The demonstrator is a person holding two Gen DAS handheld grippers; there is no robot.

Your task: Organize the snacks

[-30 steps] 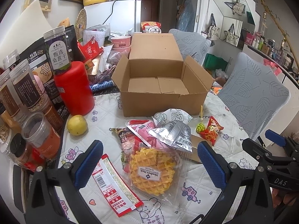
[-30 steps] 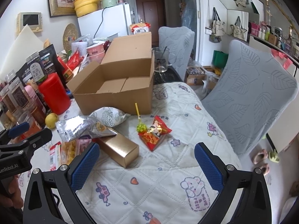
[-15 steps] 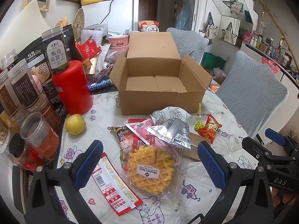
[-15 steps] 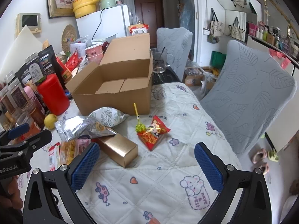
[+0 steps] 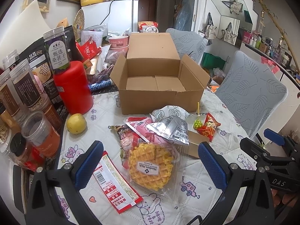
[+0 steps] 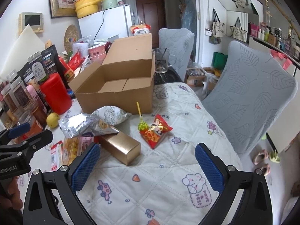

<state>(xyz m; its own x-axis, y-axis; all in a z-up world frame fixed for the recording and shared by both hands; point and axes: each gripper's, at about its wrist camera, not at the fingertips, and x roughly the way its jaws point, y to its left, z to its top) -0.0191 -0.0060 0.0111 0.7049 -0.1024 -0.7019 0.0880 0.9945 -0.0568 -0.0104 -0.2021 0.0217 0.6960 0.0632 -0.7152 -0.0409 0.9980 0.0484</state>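
Both tools, left tool and right tool, hang released over the desk, gripping nothing. The waffle pack lies below the left; the cardboard box gapes empty.

Both tools were black, angular frames. The left gripper carried blue cross-hatched pads on its jaws, with silver screw heads just behind them. The right gripper matched, pads and screws alike. White lettering on its body read "DAS"; the left's marking was cut off, perhaps "Robot.AI".
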